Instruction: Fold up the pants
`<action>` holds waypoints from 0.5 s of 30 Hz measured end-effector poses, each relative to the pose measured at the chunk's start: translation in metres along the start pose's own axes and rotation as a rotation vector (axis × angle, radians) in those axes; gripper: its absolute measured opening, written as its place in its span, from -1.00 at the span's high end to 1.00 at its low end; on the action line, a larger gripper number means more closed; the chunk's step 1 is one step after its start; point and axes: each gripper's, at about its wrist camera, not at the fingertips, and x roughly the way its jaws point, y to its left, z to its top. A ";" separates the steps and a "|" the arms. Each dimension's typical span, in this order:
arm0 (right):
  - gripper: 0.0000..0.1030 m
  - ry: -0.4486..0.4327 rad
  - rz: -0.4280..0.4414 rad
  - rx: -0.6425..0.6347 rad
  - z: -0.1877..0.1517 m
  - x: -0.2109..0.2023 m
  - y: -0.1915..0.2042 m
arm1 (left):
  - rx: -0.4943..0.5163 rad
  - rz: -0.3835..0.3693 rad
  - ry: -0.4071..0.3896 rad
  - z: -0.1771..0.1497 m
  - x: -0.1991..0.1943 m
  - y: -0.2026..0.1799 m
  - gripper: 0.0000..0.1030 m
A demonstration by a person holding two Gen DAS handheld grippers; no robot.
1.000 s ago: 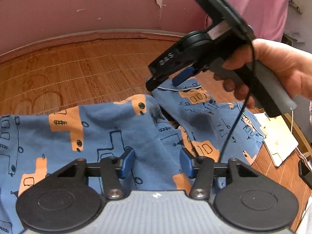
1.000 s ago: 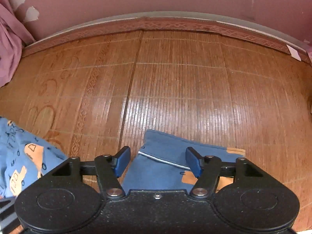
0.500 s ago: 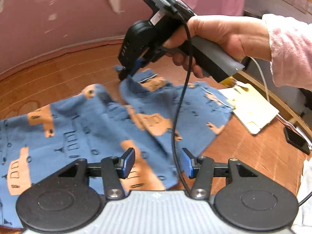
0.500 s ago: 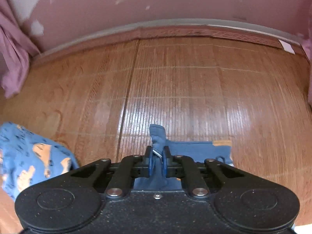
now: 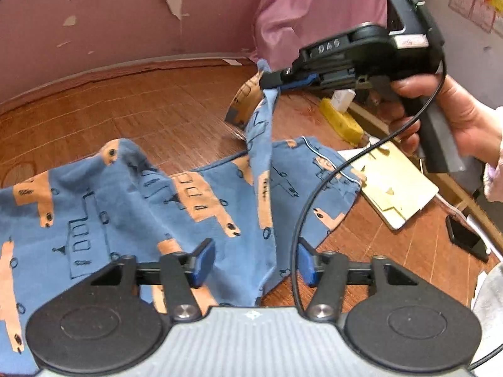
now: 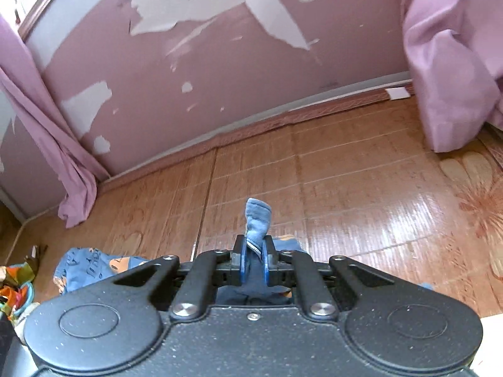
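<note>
Pants: the blue cotton pants with orange vehicle prints (image 5: 132, 207) lie rumpled on the brown woven bamboo mat (image 5: 141, 110), one corner pulled up off it at far right.
Right gripper: the black right gripper (image 6: 254, 256) has its blue pads pinched tight on that raised corner, a tuft of cloth poking out past the tips; a bare hand (image 5: 452, 116) holds its handle.
Left gripper: the grey left gripper (image 5: 254, 262) is spread wide, nothing in it, low over the near edge of the pants.
Background: peeling pink wall (image 6: 220, 72) at the far side.

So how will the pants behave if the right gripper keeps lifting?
Probably floppy: the pants hang in a limp strip from the right gripper. Likely light: a small pinched tuft carries them. The rest should drag, bunching on the mat.
</note>
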 end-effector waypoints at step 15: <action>0.80 -0.099 -0.002 0.202 -0.052 -0.050 -0.049 | 0.027 -0.064 -0.010 -0.003 0.001 -0.012 -0.52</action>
